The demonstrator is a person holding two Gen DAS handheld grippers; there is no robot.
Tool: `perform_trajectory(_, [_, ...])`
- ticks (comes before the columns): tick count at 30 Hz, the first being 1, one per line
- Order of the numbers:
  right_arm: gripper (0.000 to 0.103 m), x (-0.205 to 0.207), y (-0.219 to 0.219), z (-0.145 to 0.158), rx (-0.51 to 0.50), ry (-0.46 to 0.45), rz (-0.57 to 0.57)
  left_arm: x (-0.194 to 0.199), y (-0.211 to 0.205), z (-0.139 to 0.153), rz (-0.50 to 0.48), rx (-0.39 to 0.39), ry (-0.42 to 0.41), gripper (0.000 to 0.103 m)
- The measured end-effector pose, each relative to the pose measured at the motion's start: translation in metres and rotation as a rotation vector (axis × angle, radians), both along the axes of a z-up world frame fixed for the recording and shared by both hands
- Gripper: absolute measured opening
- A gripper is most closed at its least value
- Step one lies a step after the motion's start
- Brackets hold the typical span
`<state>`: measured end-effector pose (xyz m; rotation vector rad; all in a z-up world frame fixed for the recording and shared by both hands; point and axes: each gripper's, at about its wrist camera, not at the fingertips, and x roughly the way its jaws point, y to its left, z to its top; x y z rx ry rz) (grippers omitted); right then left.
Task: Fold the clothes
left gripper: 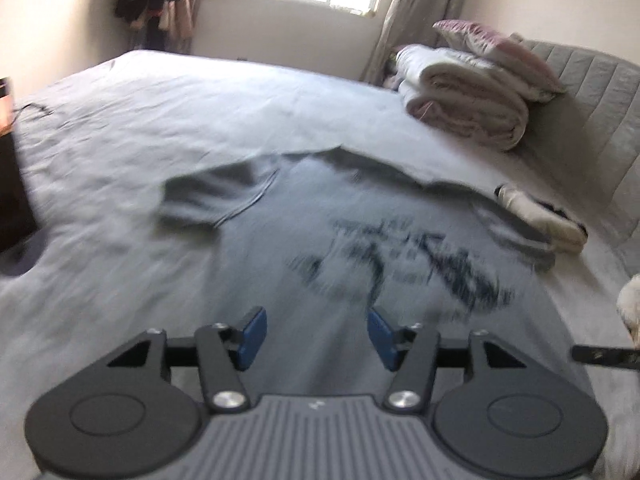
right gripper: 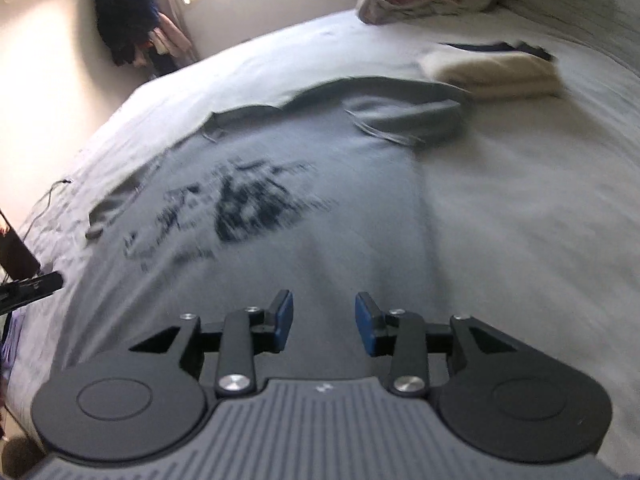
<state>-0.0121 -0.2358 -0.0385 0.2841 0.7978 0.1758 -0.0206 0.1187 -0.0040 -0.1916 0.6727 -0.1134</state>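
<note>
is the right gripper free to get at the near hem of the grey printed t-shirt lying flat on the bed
Probably yes. The right gripper hangs over the grey printed t-shirt with jaws open and empty, and nothing lies between them and the cloth just ahead.

Bed (left gripper: 120, 128) in a pale grey sheet

A grey printed T-shirt (left gripper: 320, 216) lies spread flat; a folded cream garment (right gripper: 496, 74) touches its sleeve, rolled blankets (left gripper: 464, 104) near the headboard.

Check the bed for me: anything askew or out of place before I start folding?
Mostly fine. The grey T-shirt lies spread print-up on the bed sheet, but one sleeve is bunched and its tip lies against the folded cream garment. Both the left gripper and the right gripper are open, holding nothing.
</note>
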Motion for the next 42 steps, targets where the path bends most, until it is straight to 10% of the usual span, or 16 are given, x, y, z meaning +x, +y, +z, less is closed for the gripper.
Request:
perform_trajectory(13, [0.039, 0.176, 0.053, -0.026, -0.195, -0.062, 0.014, 0.172, -0.011, -0.064, 0.191, 0.059, -0.066, 0.077])
perform_trajectory(24, [0.021, 0.309, 0.065, -0.035, -0.336, -0.073, 0.005, 0.174, -0.013, -0.074, 0.149, 0.063, -0.072, 0.091])
perform_trajectory(35, [0.029, 0.351, 0.082, -0.034, -0.308, -0.126, -0.171, 0.174, -0.002, -0.075, 0.145, -0.012, -0.084, 0.092])
perform_trajectory(42, [0.037, 0.303, 0.119, -0.025, -0.071, -0.099, -0.105, 0.173, 0.002, -0.074, 0.146, -0.04, -0.089, 0.092])
